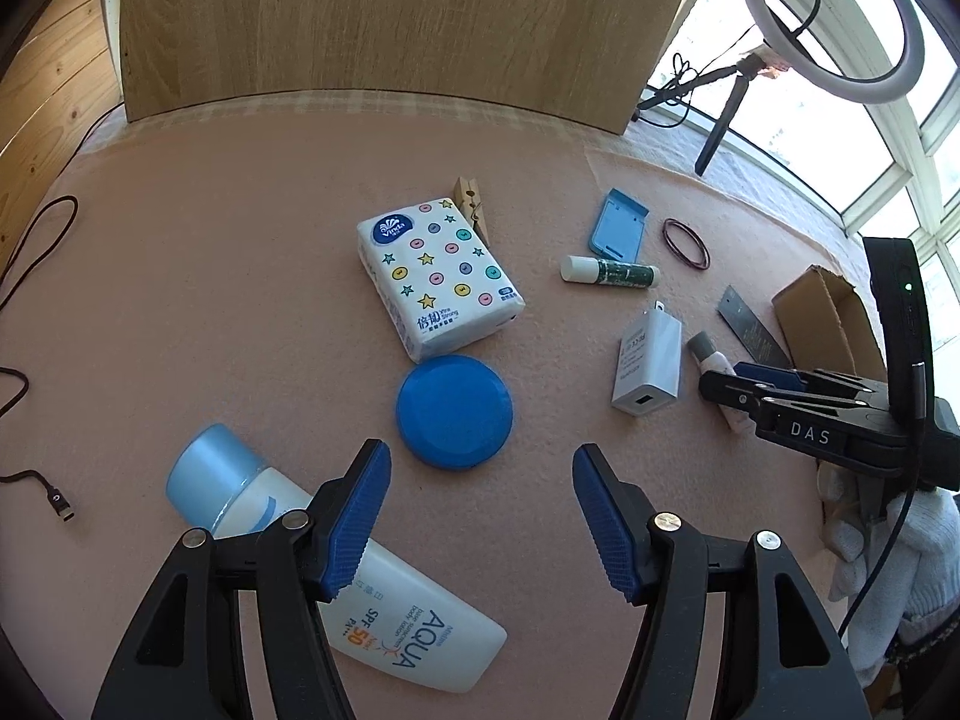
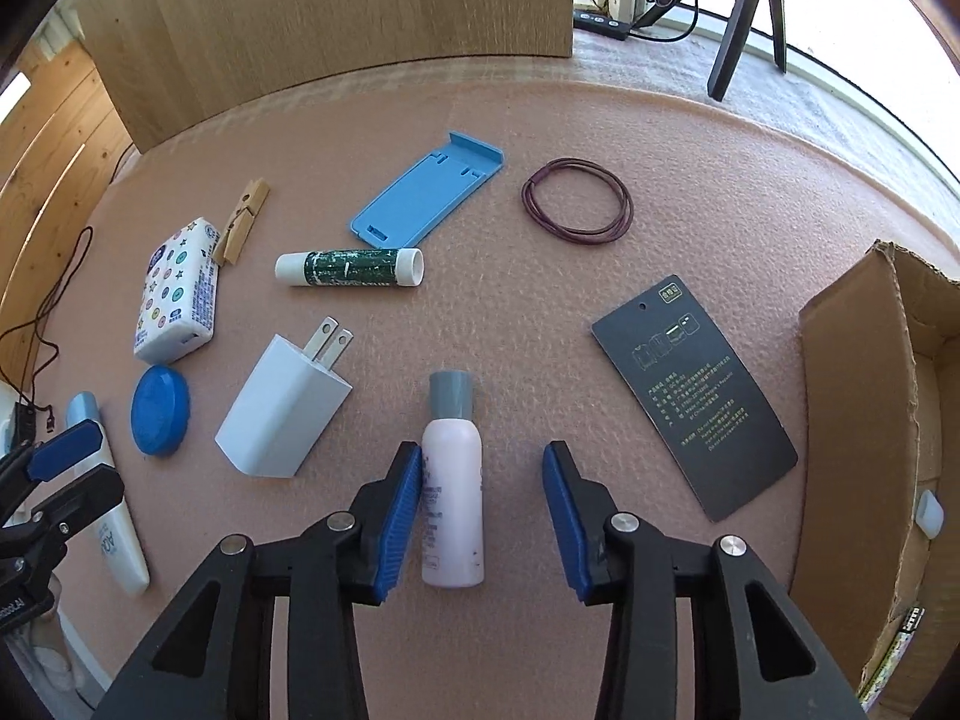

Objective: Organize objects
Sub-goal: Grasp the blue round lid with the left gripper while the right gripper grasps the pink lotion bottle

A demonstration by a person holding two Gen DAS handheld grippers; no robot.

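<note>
- Right gripper (image 2: 480,522) sits nearest my lens, jaws apart, straddling the small pink bottle (image 2: 453,498); nothing clamped yet.
- Bottle lies flat on the counter (image 2: 420,132), grey cap pointing away from me. Its left side touches or nearly touches the left pad (image 2: 399,525); clear gap to the right pad.
- My read: step in hand is grabbing this bottle for the cardboard box (image 2: 852,420) on the right.
- To do it well, I'd shift slightly left so the bottle sits centred, then close on the body, not the cap. Round, smooth body will likely roll or squirt out if pinched off-centre.
- Keep pads low; charger (image 2: 285,411) is near on the left, black card (image 2: 696,396) on the right, both apart from the bottle.
- Left gripper (image 1: 480,516) also spread, empty, hovering over the sunscreen bottle (image 1: 336,570) with the blue lid (image 1: 454,411) just ahead.
- I'd hold the left one off until the right clears.
</note>
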